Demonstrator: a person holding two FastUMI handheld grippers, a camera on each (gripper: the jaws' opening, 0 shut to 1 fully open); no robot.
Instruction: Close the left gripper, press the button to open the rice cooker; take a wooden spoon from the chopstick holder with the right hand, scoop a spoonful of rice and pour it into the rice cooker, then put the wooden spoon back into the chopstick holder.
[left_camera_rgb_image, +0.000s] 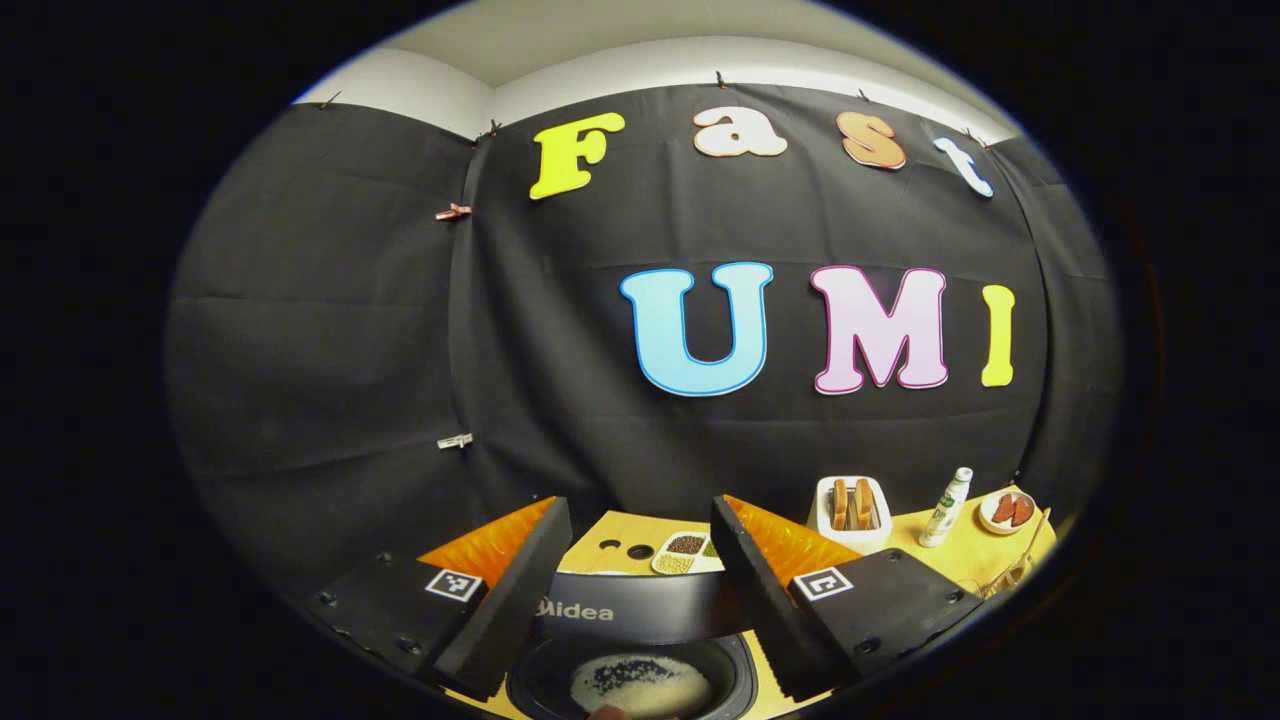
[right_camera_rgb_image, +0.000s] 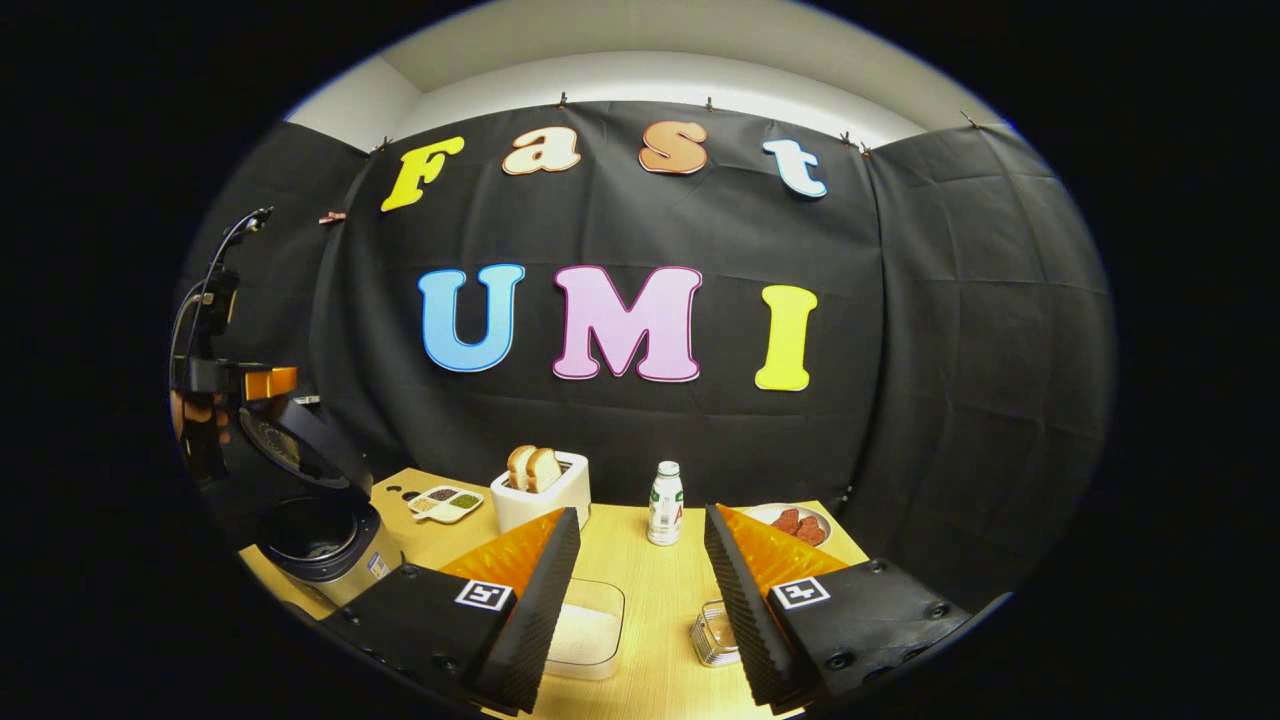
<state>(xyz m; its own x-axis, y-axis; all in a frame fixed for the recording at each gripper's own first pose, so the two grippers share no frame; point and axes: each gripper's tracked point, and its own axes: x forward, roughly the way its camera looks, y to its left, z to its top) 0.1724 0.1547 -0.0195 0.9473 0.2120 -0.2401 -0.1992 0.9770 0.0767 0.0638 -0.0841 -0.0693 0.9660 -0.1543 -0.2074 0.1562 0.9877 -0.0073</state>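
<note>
The rice cooker (right_camera_rgb_image: 325, 545) is sitting at the table's (right_camera_rgb_image: 640, 590) left edge with its lid standing open and rice lying in the pot. The left gripper (left_camera_rgb_image: 640, 590) is hovering over it, jaws apart; the right gripper (right_camera_rgb_image: 640, 600) is hanging above the table's front edge, jaws apart and empty. One clear rice container (right_camera_rgb_image: 590, 625) is lying just beside its left finger. The wooden spoon is probably light, stiff and smooth, best pinched on the handle
</note>
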